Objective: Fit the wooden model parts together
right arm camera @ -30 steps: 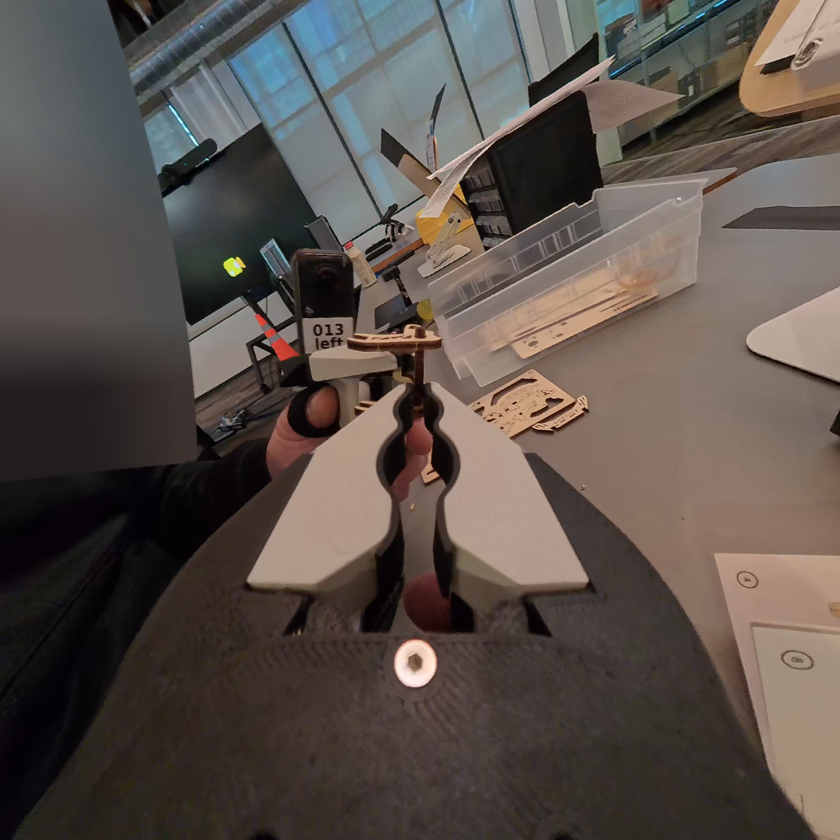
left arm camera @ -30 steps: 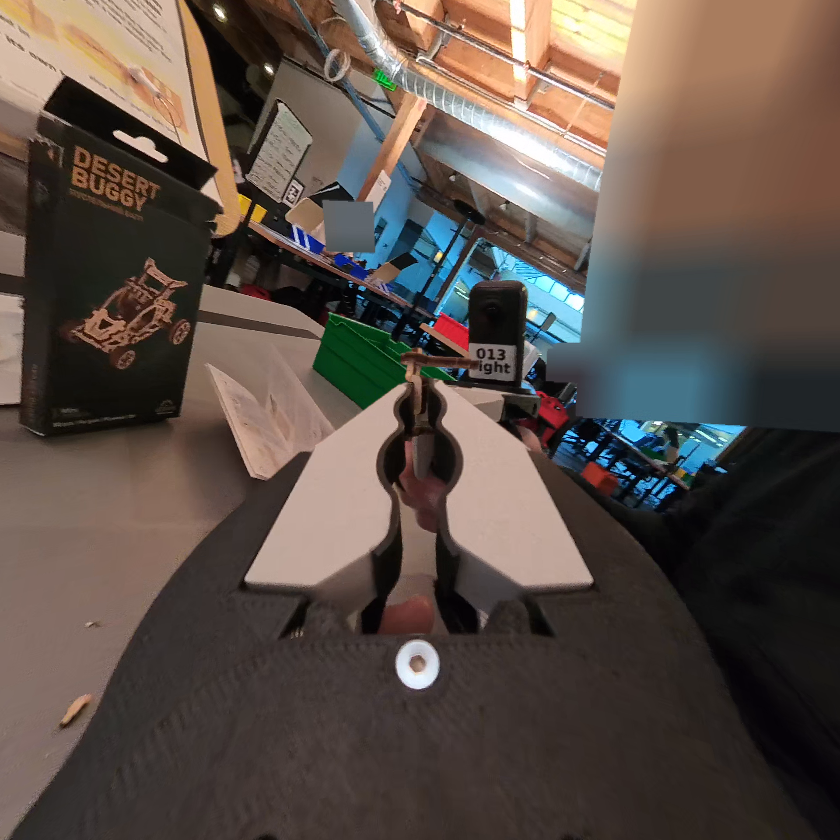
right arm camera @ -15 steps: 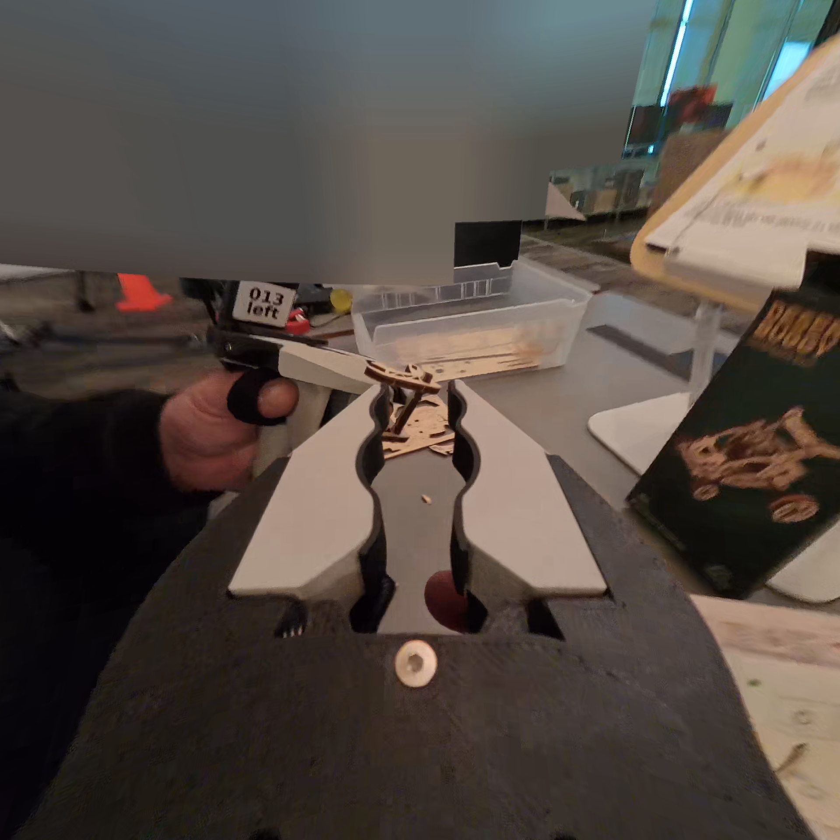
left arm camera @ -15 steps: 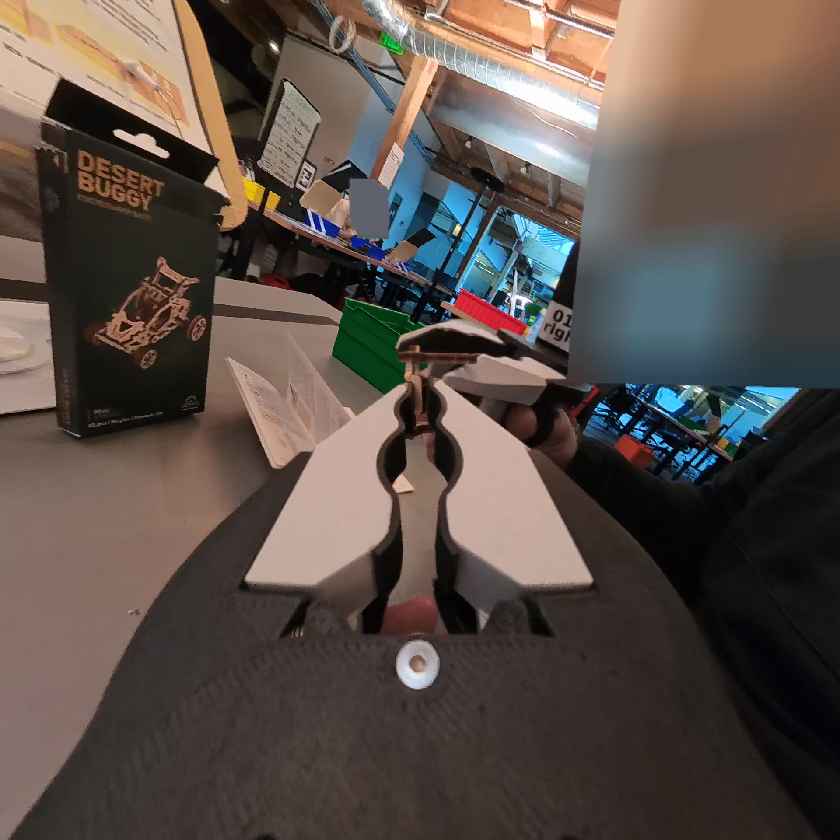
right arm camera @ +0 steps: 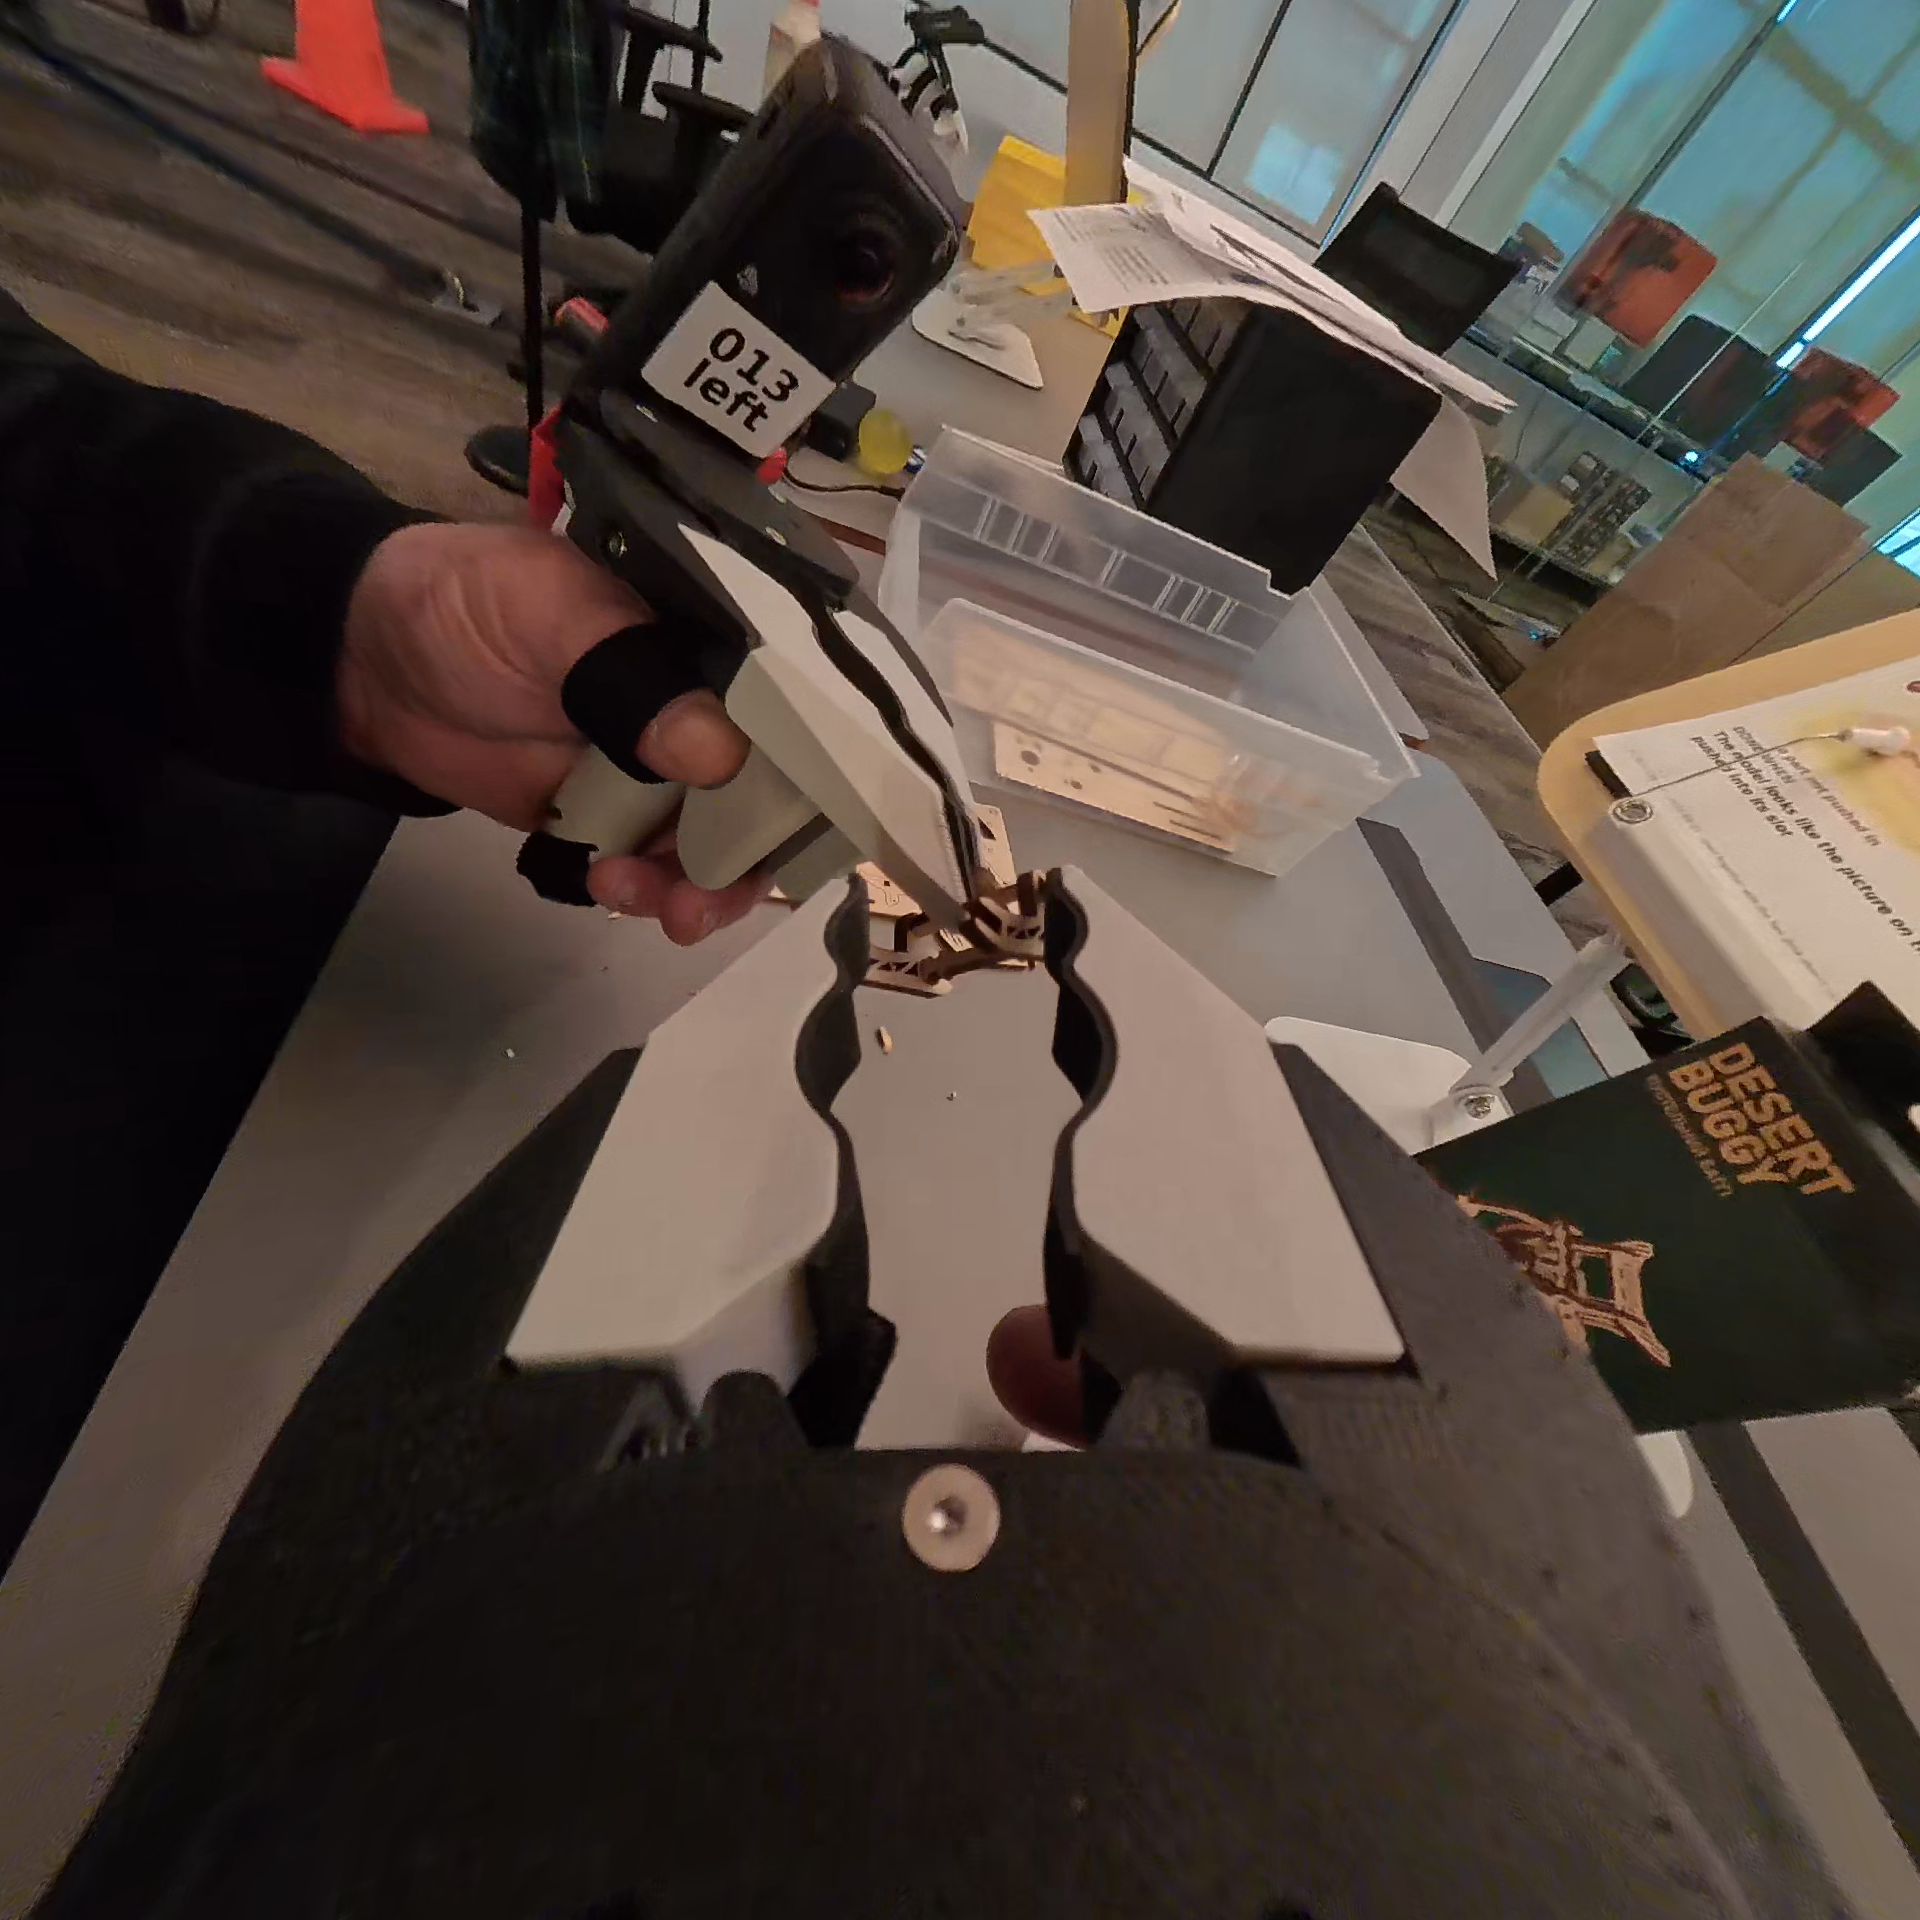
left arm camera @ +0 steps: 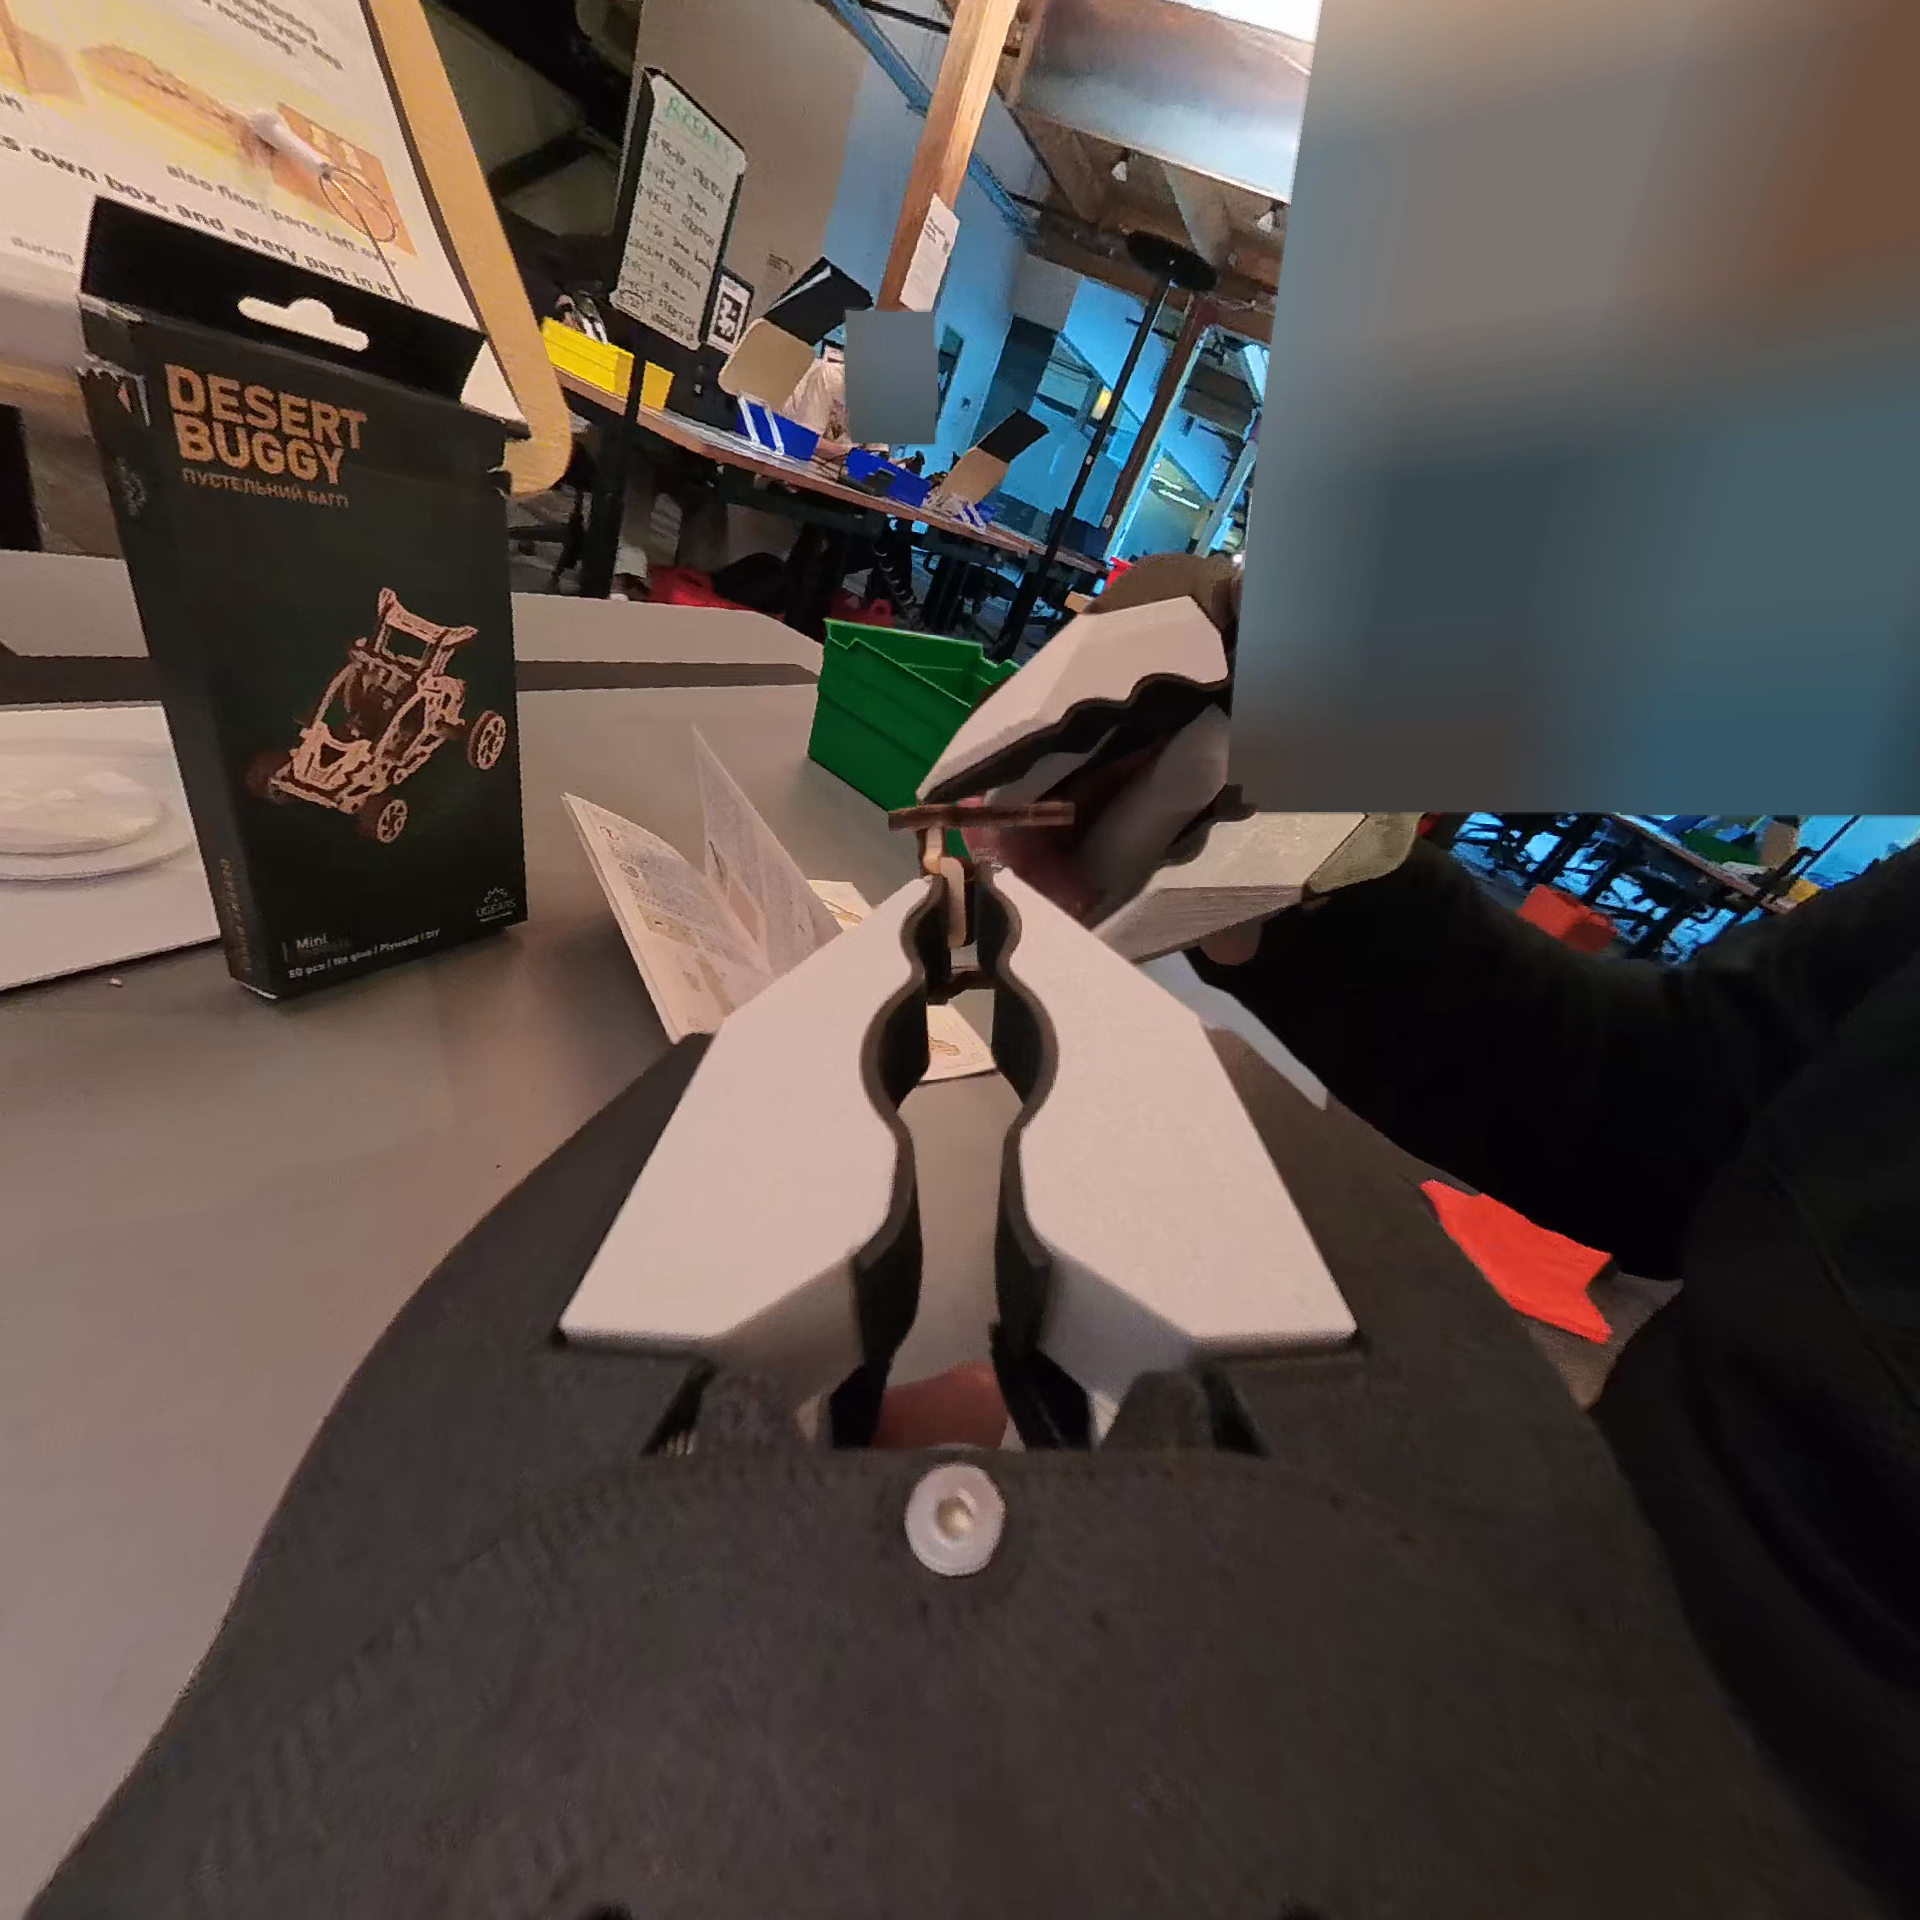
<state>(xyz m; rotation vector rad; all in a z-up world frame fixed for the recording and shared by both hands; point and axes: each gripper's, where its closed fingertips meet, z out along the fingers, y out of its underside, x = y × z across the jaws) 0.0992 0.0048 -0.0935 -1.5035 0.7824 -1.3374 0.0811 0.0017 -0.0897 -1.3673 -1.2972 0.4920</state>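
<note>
As the parts were thin, light plywood, they looked brittle. The left claw (left arm camera: 954,904) was clamped on the model's (left arm camera: 982,821) upright strut, off the table; the right claw (right arm camera: 956,914) stood wide, straddling its flat frame ungripped. Solid edges seemed the safest hold.

Two hand-held grippers (left arm camera: 954,894) (right arm camera: 951,914), one dark model box (left arm camera: 312,644), one green bin (left arm camera: 883,707), one clear bin (right arm camera: 1132,686).

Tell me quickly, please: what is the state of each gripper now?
Left gripper: closed on the wooden model part.
Right gripper: jaws open, holding nothing.
</note>
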